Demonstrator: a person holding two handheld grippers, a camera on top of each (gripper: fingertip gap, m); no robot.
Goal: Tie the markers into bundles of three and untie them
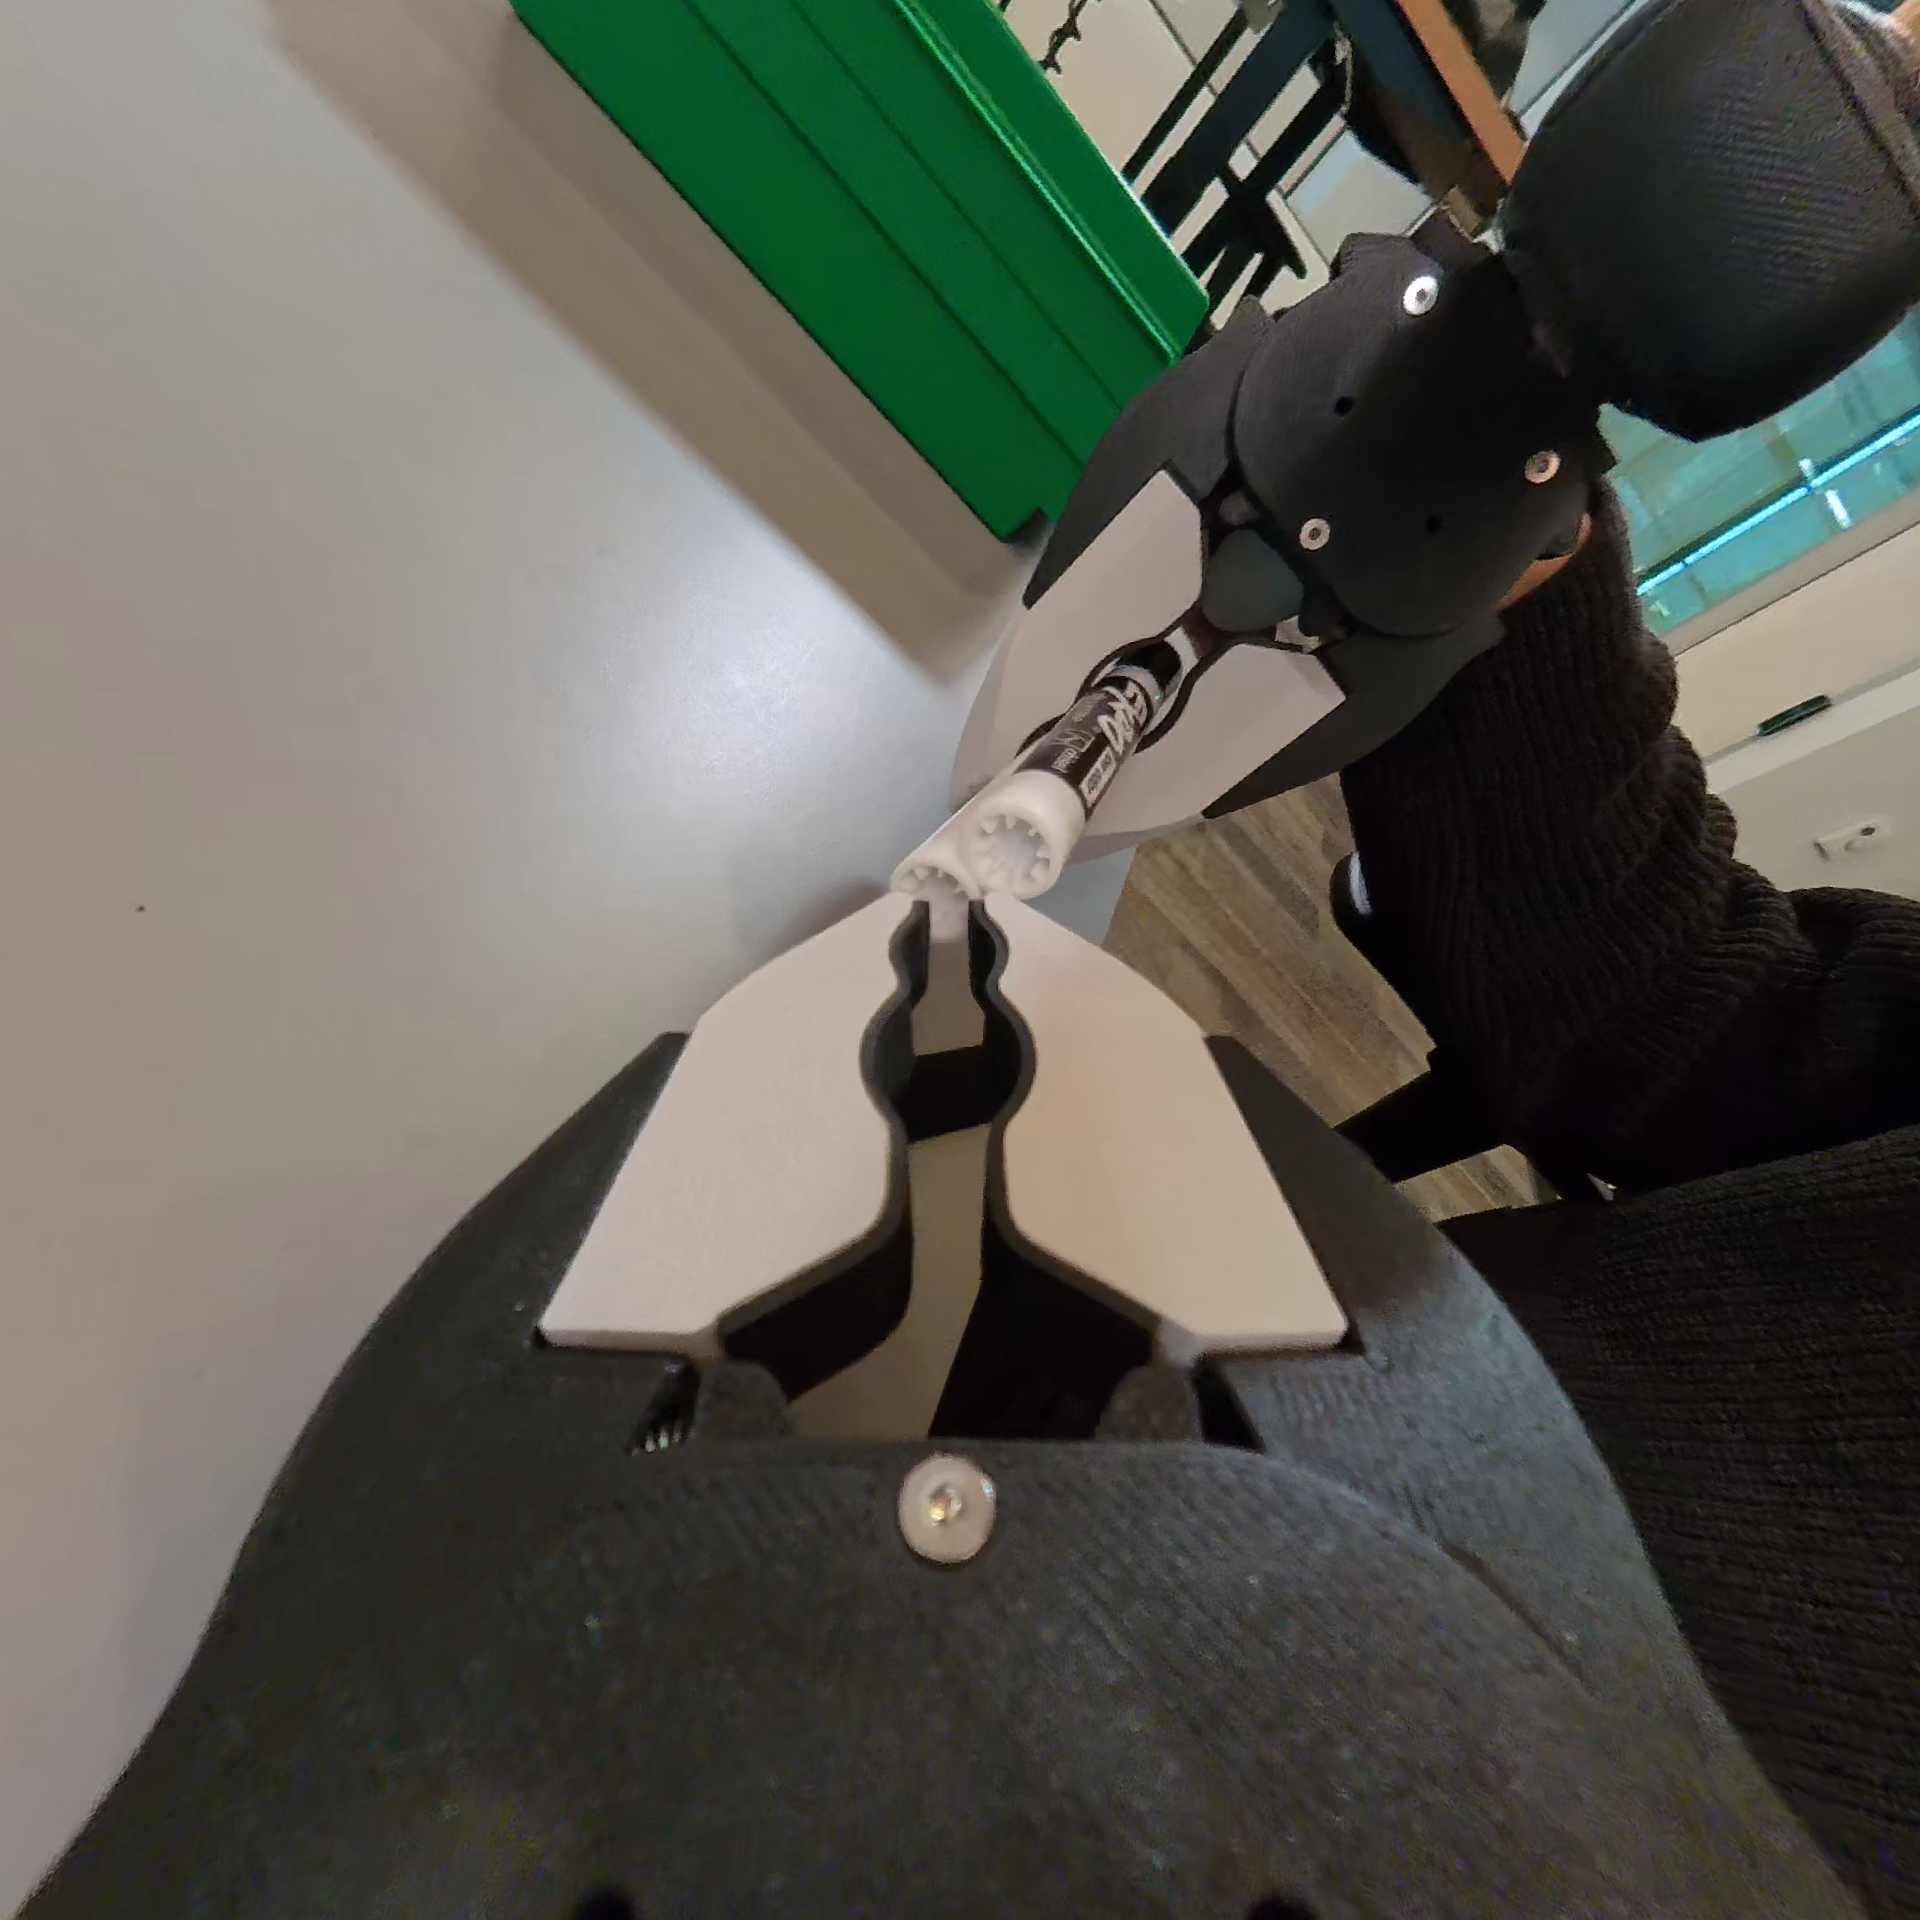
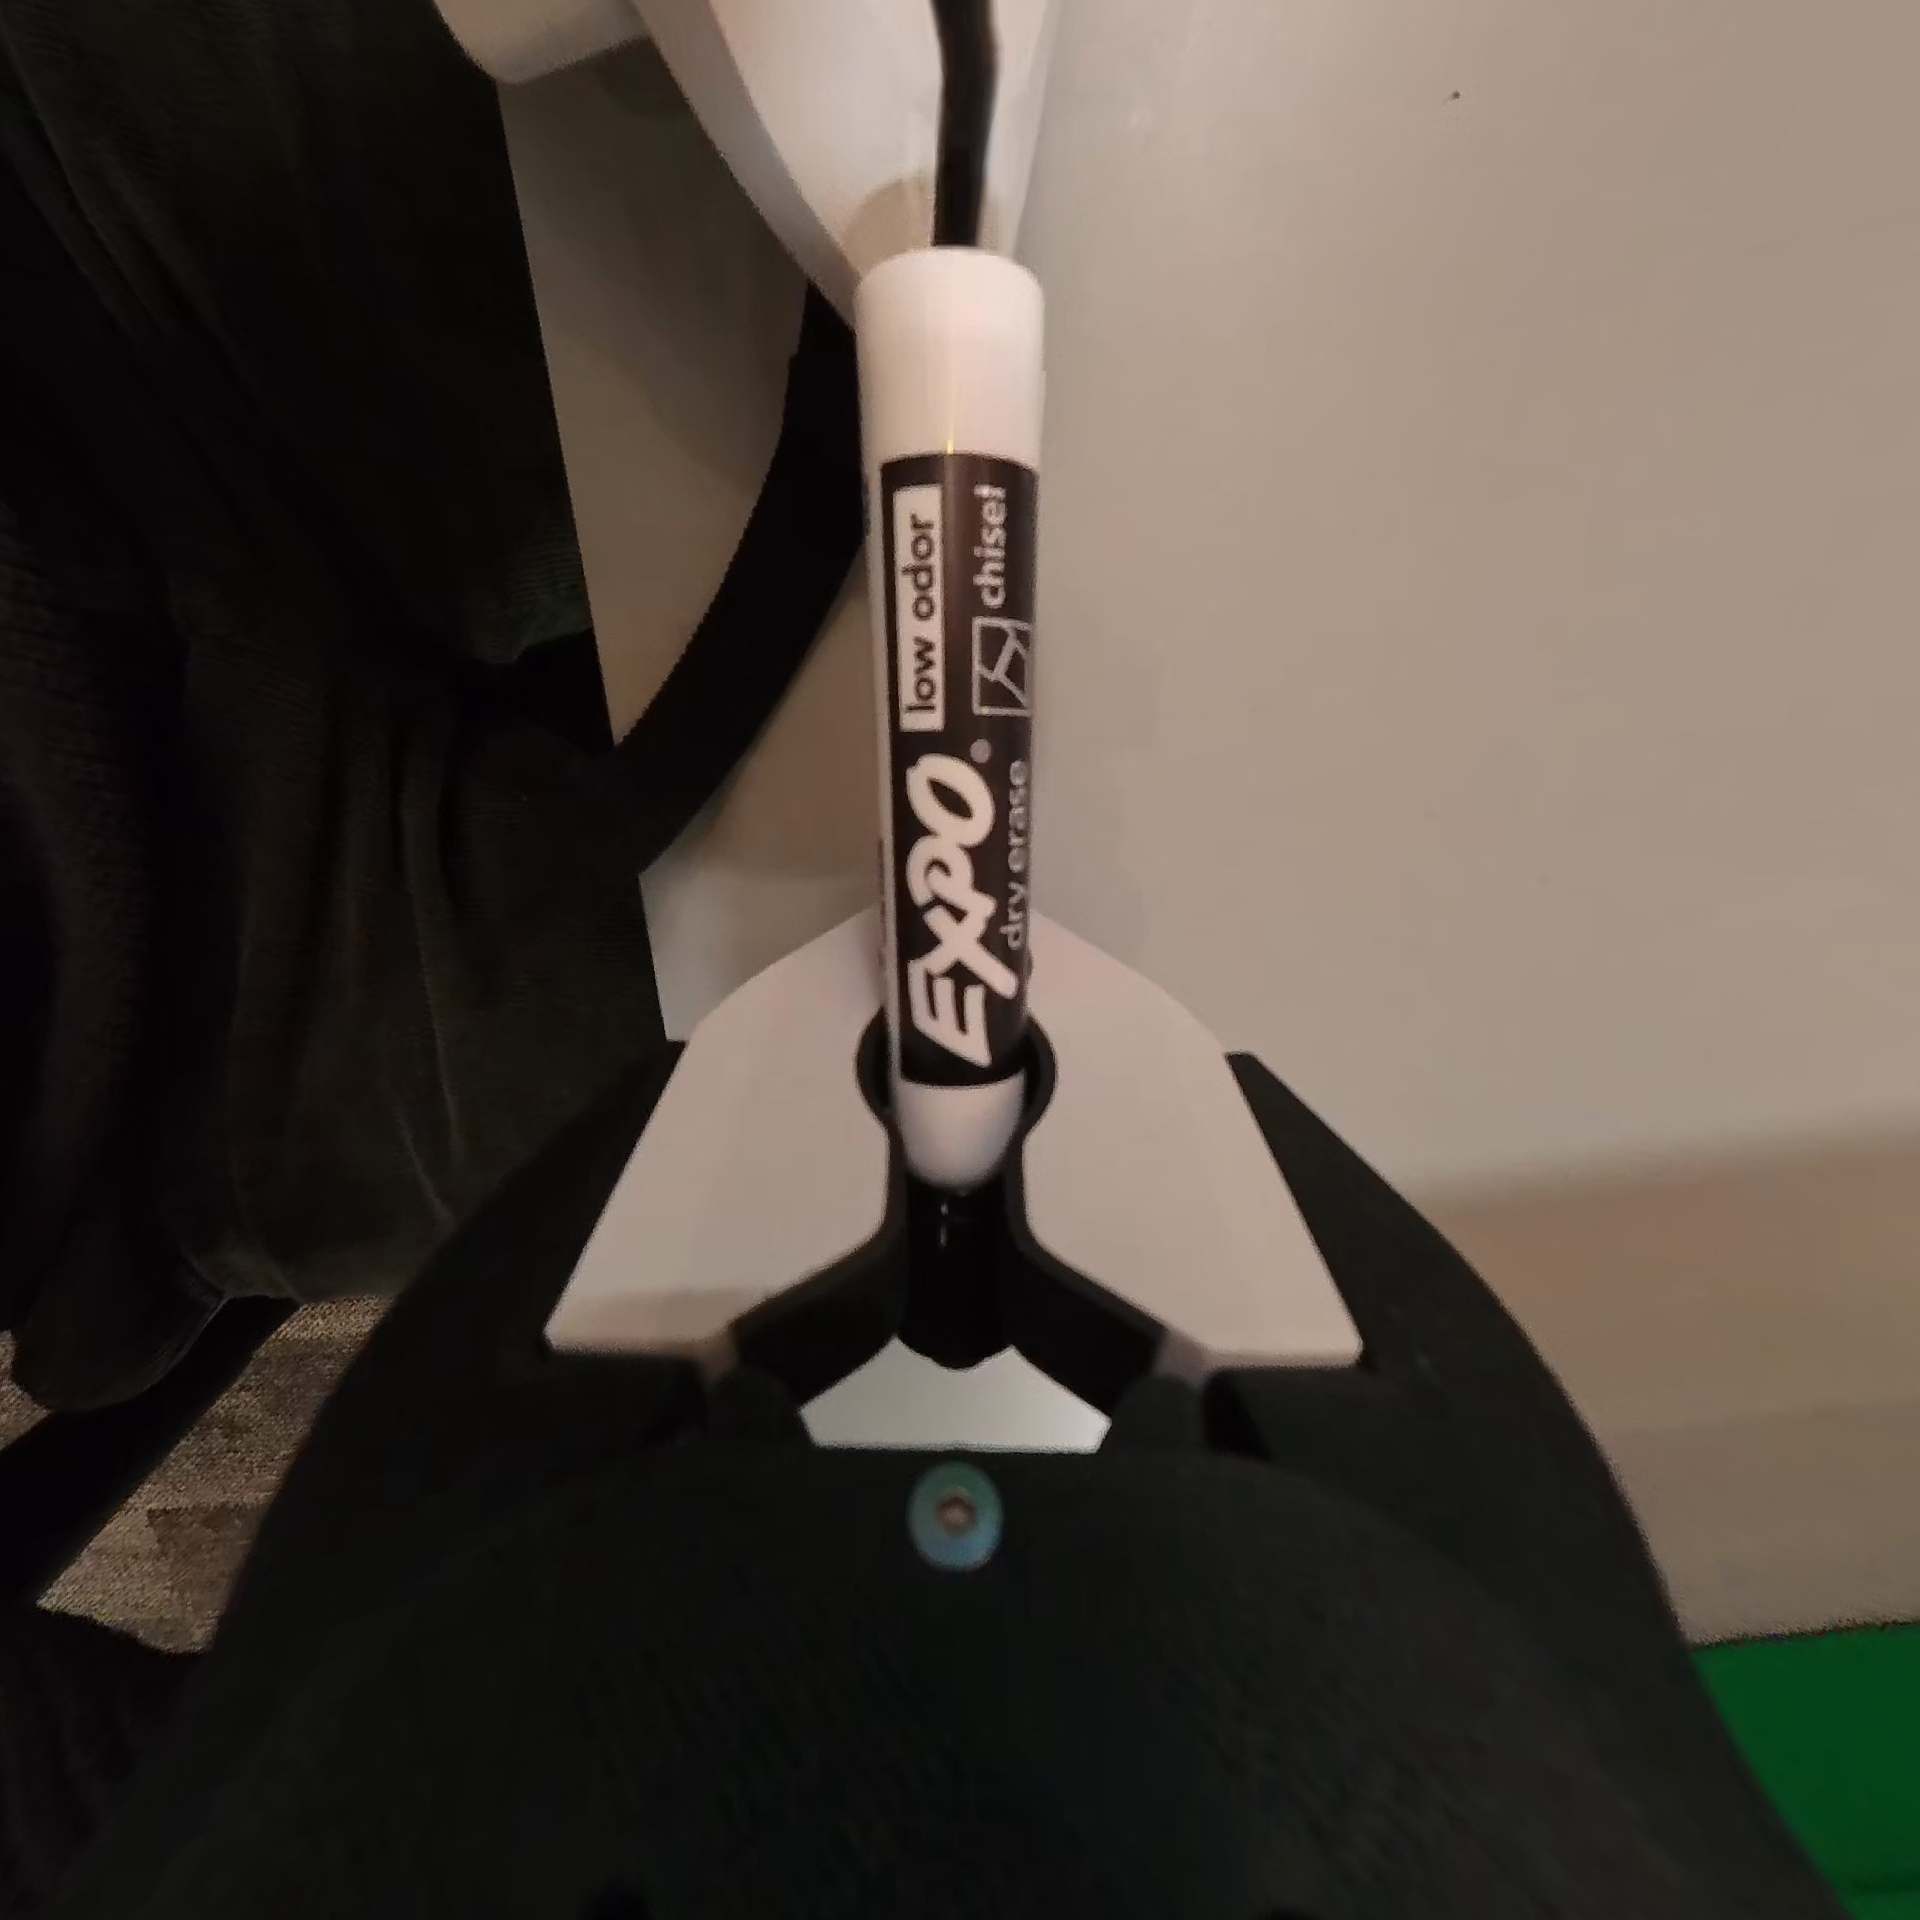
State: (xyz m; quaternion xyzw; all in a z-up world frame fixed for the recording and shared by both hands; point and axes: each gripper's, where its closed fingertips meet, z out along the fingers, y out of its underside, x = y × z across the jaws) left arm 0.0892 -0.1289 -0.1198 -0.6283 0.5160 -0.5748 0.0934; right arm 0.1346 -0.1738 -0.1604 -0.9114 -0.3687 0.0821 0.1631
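Looking along my left gripper (image 1: 948,914), I see its two white fingers nearly closed, the tips pinching something thin and white that I cannot identify, right against the butt ends of the markers just ahead. Two ribbed white round marker ends (image 1: 997,847) sit side by side there, touching the fingertips (image 1: 883,935); whether a third lies behind them I cannot tell. Beyond them the right gripper (image 1: 1091,769) faces mine, its white fingers clamped around the white-barrelled marker with a black label (image 1: 1117,727), a black-sleeved arm (image 1: 1558,831) behind it. From the right wrist view, my right gripper (image 2: 956,997) is closed on that same marker (image 2: 956,675), the barrel seated in the round notch between the fingers and pointing straight away from the gripper, its black cap end tucked back toward the gripper body. At the marker's far tip the left gripper's white fingers (image 2: 790,156) meet it. Under both grippers lies a plain white tabletop (image 1: 364,727), and farther off to the left gripper's upper side stands a green box (image 1: 883,239).
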